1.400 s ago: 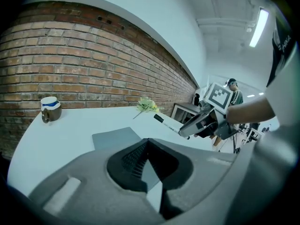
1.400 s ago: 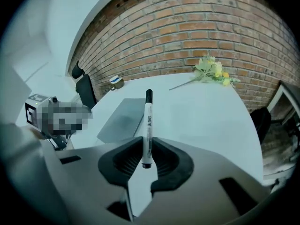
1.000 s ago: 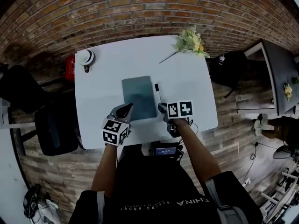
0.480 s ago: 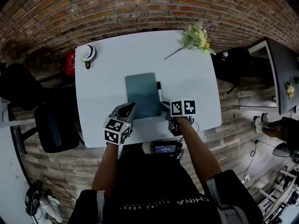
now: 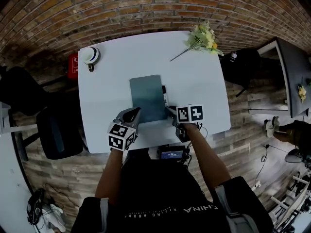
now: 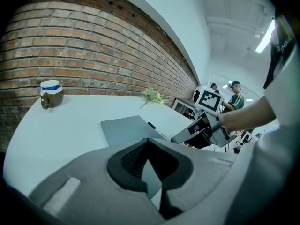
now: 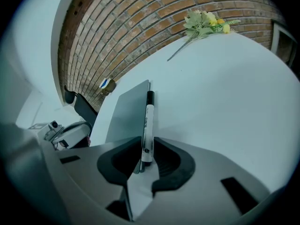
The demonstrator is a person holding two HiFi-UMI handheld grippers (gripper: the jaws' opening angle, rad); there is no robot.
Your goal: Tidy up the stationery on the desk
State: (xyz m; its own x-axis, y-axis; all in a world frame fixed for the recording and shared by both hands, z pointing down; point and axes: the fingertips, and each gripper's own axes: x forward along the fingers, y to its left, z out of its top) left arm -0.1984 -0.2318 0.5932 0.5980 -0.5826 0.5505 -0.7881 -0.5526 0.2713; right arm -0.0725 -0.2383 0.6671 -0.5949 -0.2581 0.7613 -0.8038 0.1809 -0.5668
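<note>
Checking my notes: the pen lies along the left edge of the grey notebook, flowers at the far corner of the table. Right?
No: the head view shows the pen along the right edge of the grey notebook. The flowers are at the far corner of the table.

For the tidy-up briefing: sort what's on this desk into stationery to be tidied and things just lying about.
Belongs to the job:
marker pen
grey notebook

Just lying about:
flower sprig
mug
</note>
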